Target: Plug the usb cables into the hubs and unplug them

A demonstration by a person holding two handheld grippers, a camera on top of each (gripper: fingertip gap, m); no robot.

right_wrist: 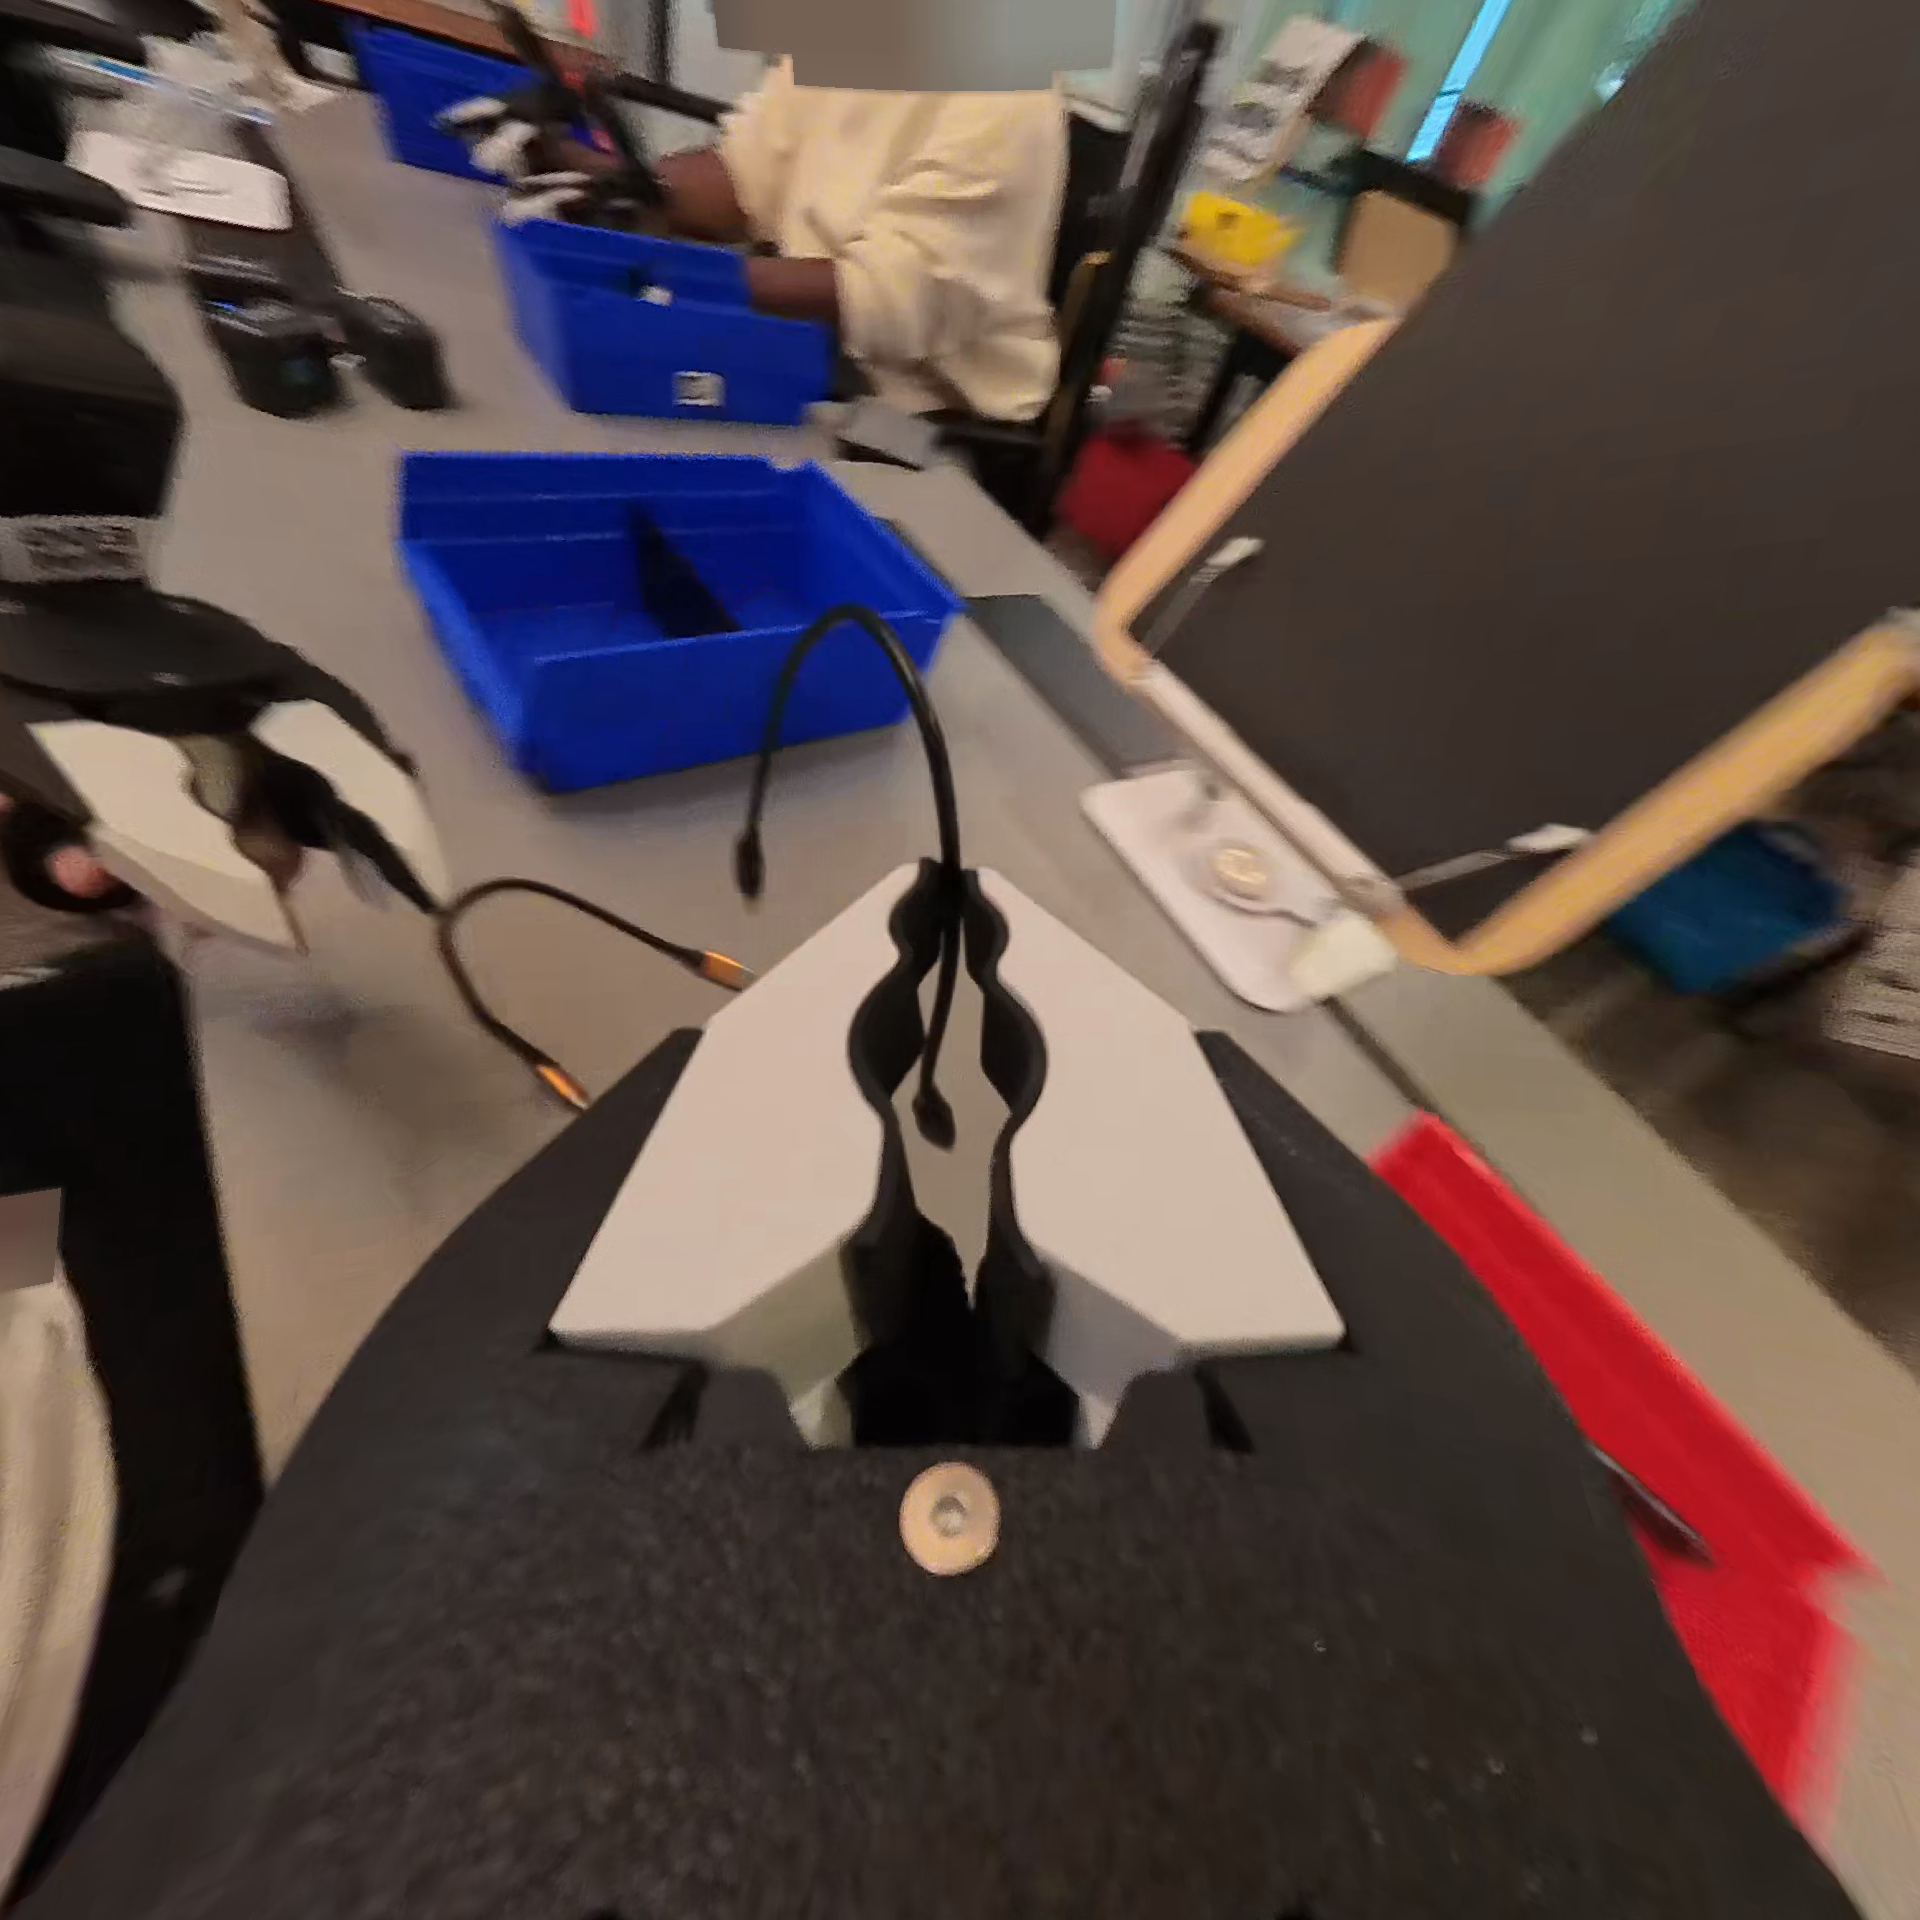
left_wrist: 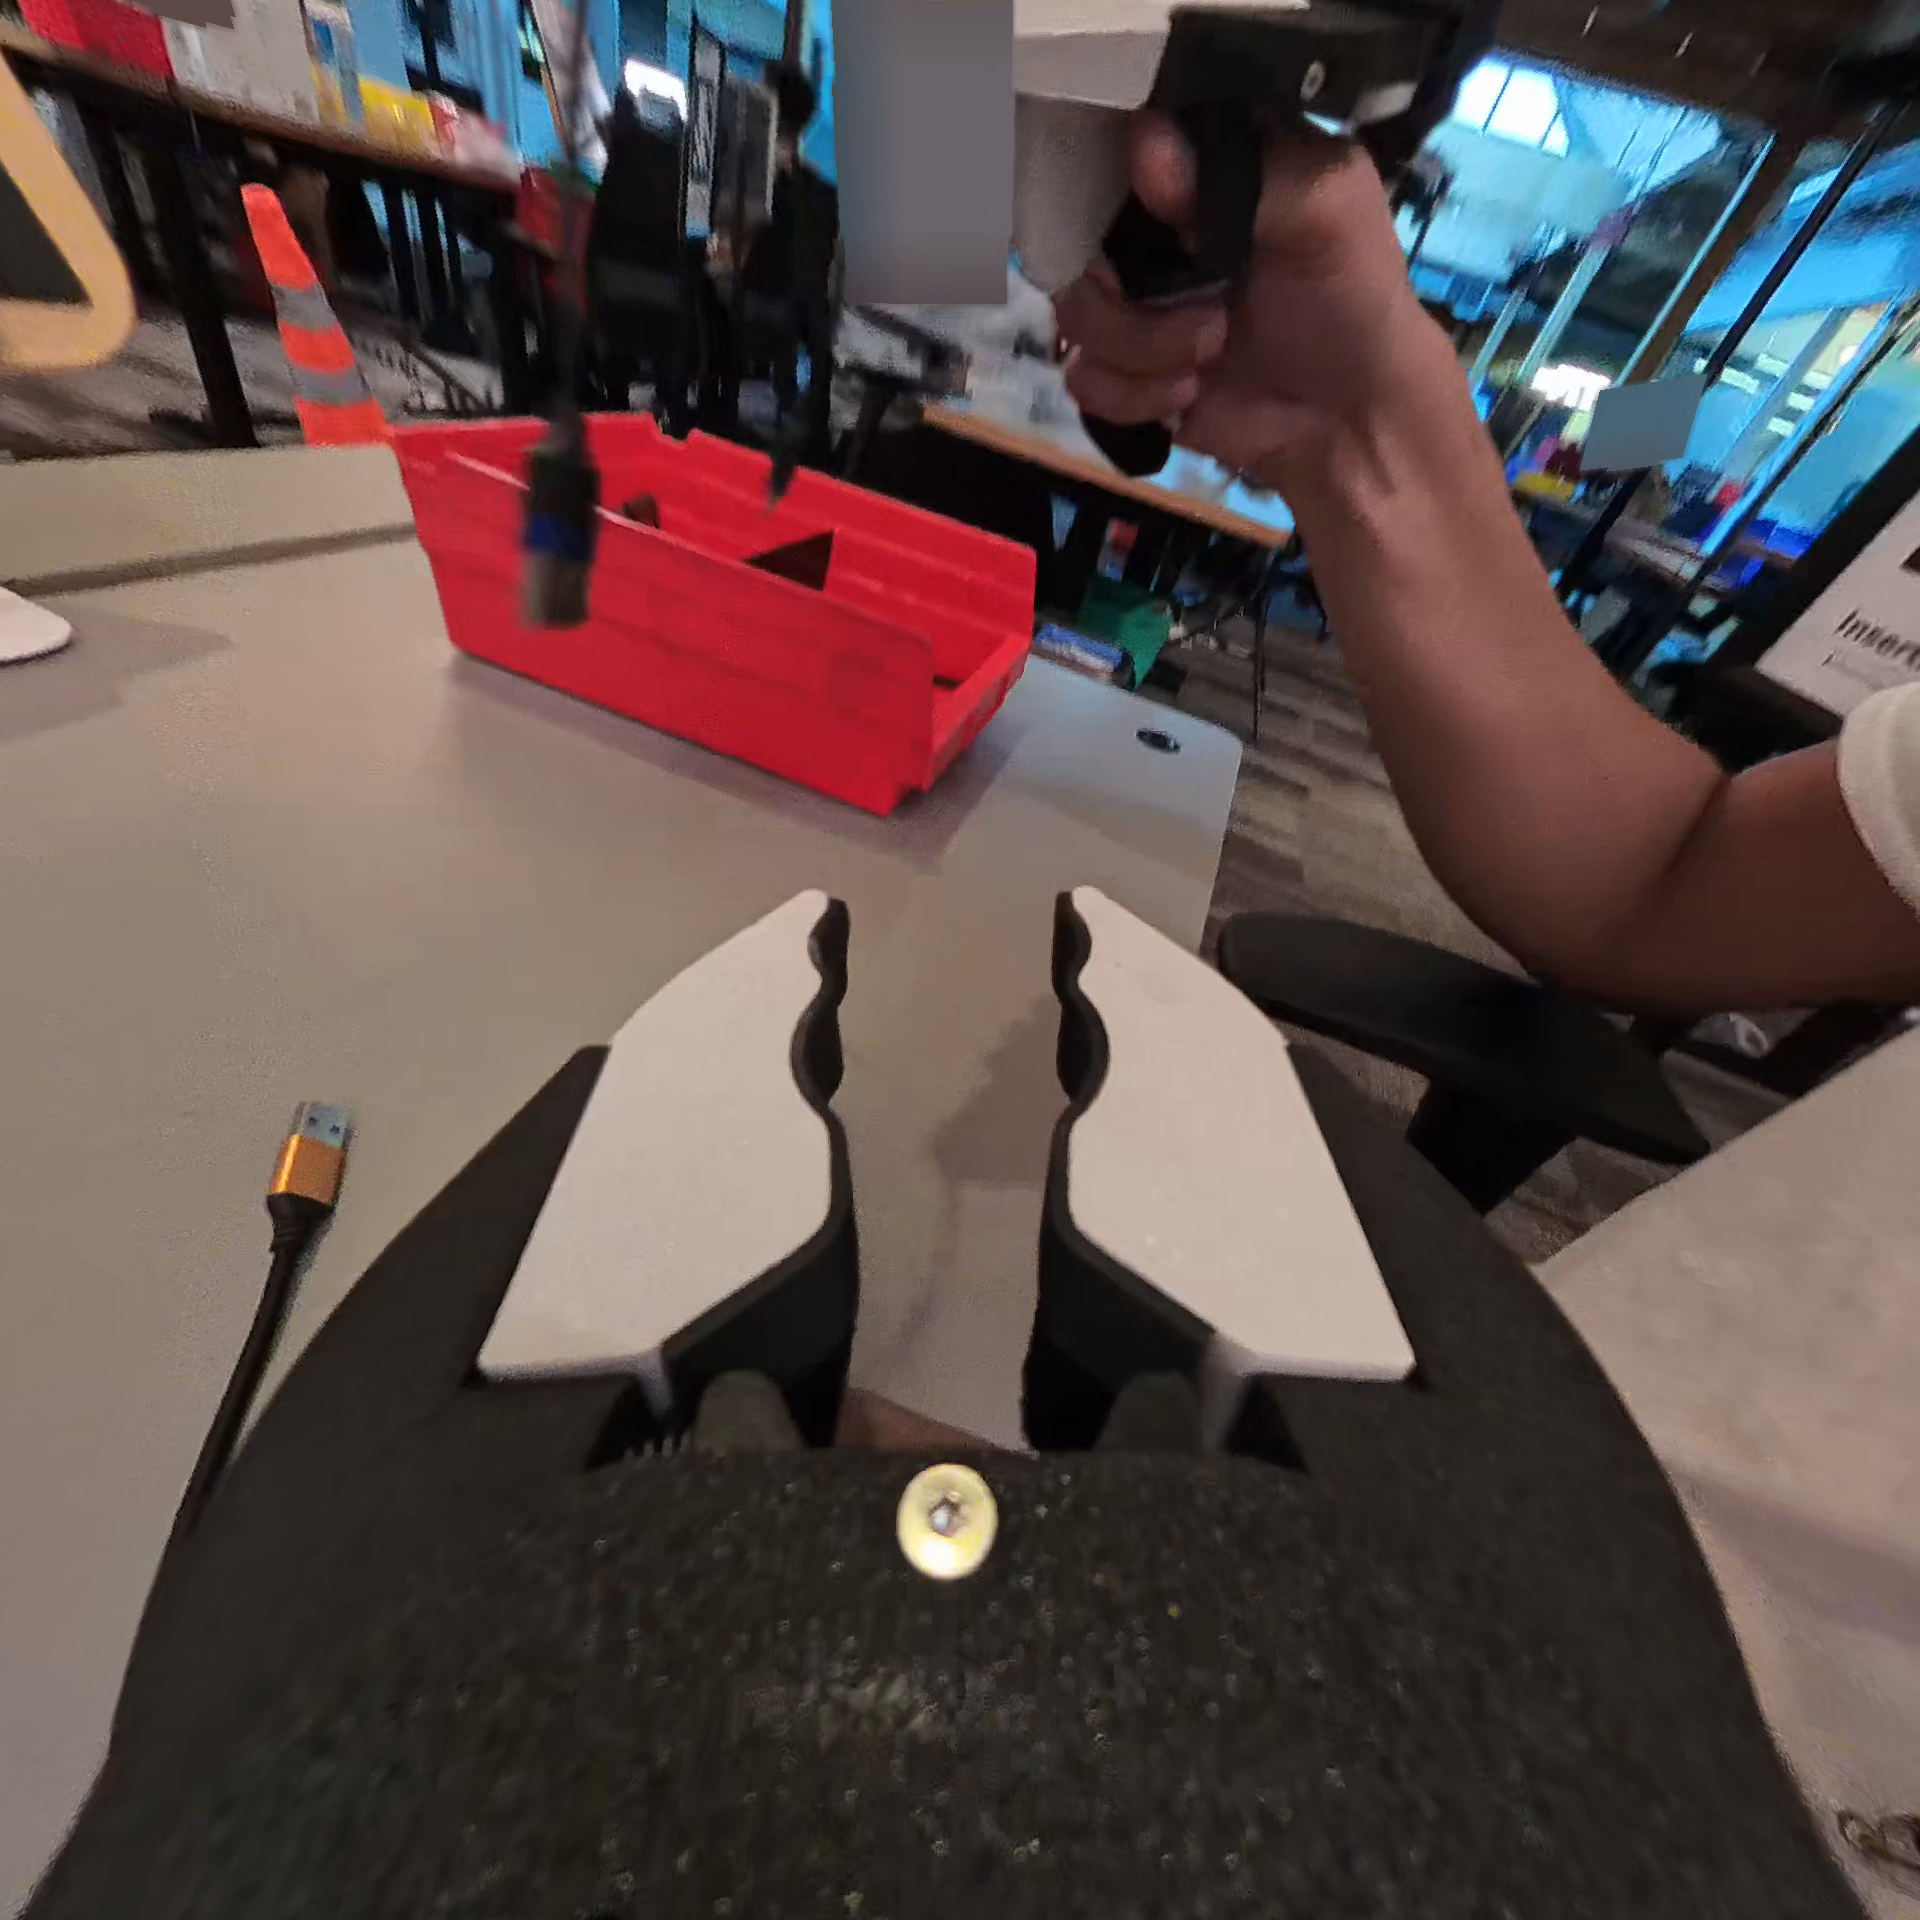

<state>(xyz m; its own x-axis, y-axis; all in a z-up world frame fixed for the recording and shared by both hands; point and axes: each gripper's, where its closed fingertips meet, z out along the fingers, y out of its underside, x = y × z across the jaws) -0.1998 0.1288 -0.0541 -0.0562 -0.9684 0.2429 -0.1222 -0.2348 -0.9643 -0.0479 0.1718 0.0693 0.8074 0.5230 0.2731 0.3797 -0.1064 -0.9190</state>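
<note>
Grey surface (left_wrist: 312, 883) under both claws. Left claw (left_wrist: 948, 914) is spread apart, holding nothing; orange-tipped USB cable (left_wrist: 312, 1153) lies just left of it, red bin (left_wrist: 727, 623) ahead near the surface's far right edge. Right claw (right_wrist: 943, 883) is clamped on a thin black cable (right_wrist: 940, 748), which arcs up with one end dangling. Divided blue bin (right_wrist: 665, 665) beyond it, wood-framed dark panel (right_wrist: 1558, 416) close on the right. Workshop room, person seated in the background.

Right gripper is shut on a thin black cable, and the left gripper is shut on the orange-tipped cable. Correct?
Not quite. The left gripper is open and holds nothing, as the left wrist view shows; the orange-tipped cable lies on the table beside it. The right gripper does pinch the thin black cable.
</note>
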